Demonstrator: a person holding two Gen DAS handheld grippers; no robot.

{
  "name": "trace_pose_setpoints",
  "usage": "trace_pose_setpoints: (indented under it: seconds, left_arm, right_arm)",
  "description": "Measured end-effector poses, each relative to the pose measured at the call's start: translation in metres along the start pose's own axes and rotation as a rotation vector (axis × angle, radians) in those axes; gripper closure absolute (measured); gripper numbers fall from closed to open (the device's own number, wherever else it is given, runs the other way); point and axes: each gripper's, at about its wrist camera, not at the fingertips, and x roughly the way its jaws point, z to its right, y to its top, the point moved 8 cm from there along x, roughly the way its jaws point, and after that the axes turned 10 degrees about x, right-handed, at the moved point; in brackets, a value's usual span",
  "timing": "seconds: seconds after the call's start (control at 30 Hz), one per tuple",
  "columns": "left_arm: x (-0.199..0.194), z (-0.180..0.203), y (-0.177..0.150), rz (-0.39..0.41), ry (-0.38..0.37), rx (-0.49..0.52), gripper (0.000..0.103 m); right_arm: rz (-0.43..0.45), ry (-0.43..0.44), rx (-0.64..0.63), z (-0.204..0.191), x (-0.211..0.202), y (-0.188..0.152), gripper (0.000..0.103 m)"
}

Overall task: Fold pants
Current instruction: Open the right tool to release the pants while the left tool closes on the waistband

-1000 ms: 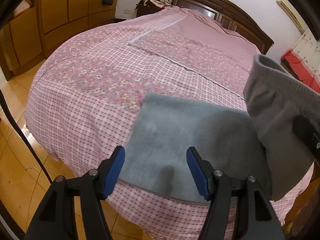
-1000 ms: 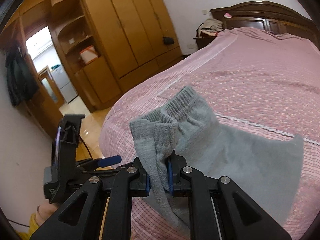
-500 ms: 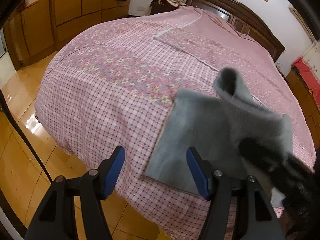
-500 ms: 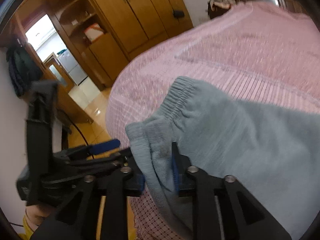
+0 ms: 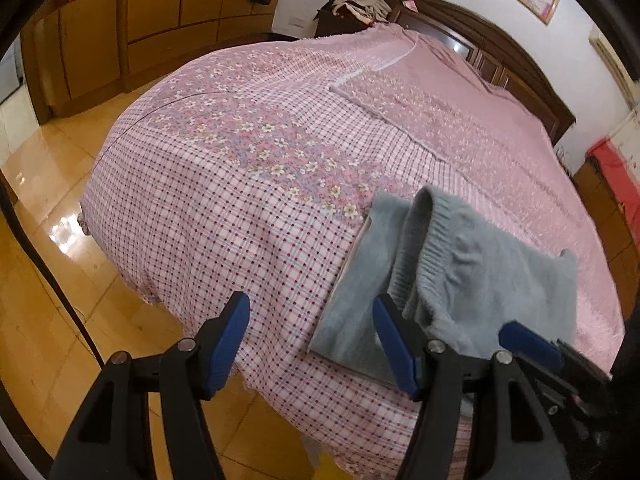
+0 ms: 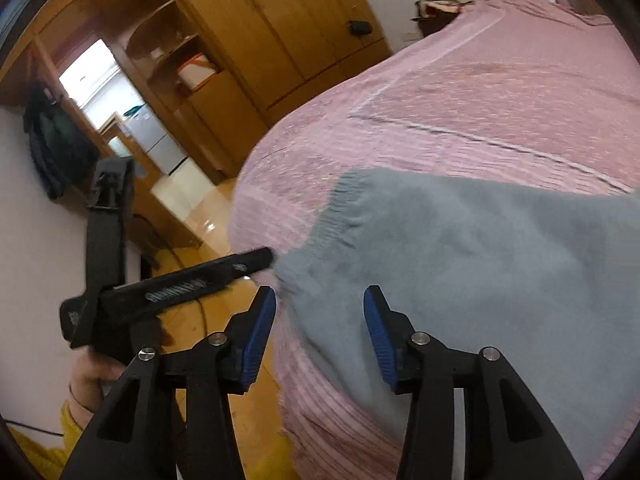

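Grey fleece pants lie folded on the pink bed near its front edge, with the ribbed waistband doubled over on top. My left gripper hangs open over the checked sheet, just left of the pants, with nothing between its pads. In the right wrist view my right gripper is low over the pants. Its jaws are opening, and the waistband corner lies loose between the pads without being pressed. The left gripper shows there too, held by a hand.
The bed drops to a shiny wooden floor in front and at the left. Wooden wardrobes line the far wall. A dark headboard and a pile of clothes stand at the bed's head. A black cable trails over the floor.
My right gripper came down with the waistband, laid it on the folded pants and spread its jaws off the cloth. The left gripper shifted left, away from the pants.
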Motion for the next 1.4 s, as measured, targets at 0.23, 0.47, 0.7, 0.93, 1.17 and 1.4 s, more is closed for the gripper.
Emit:
trace_pose_setpoints:
  seconds: [0.23, 0.47, 0.7, 0.93, 1.17, 1.4]
  left_arm:
    - [-0.014, 0.020, 0.006, 0.033, -0.127, -0.024, 0.036]
    - [0.001, 0.056, 0.003, 0.001, -0.194, 0.005, 0.036]
    - [0.024, 0.069, -0.013, -0.066, -0.150, 0.024, 0.036]
    - [0.022, 0.075, -0.008, 0.003, -0.160, 0.010, 0.038]
    - [0.031, 0.072, -0.003, 0.024, -0.203, -0.021, 0.063]
    - [-0.005, 0.081, 0.014, 0.166, -0.224, 0.045, 0.074]
  right_arm:
    - [0.071, -0.177, 0.070, 0.060, -0.039, -0.003, 0.056]
    - [0.107, -0.261, 0.138, 0.101, -0.061, -0.014, 0.056]
    - [0.109, -0.242, 0.174, 0.114, -0.063, -0.020, 0.056]
    - [0.129, -0.220, 0.197, 0.117, -0.071, -0.023, 0.056]
    - [0.150, -0.220, 0.211, 0.121, -0.086, -0.023, 0.056]
    - [0.208, -0.211, 0.225, 0.124, -0.105, -0.018, 0.056]
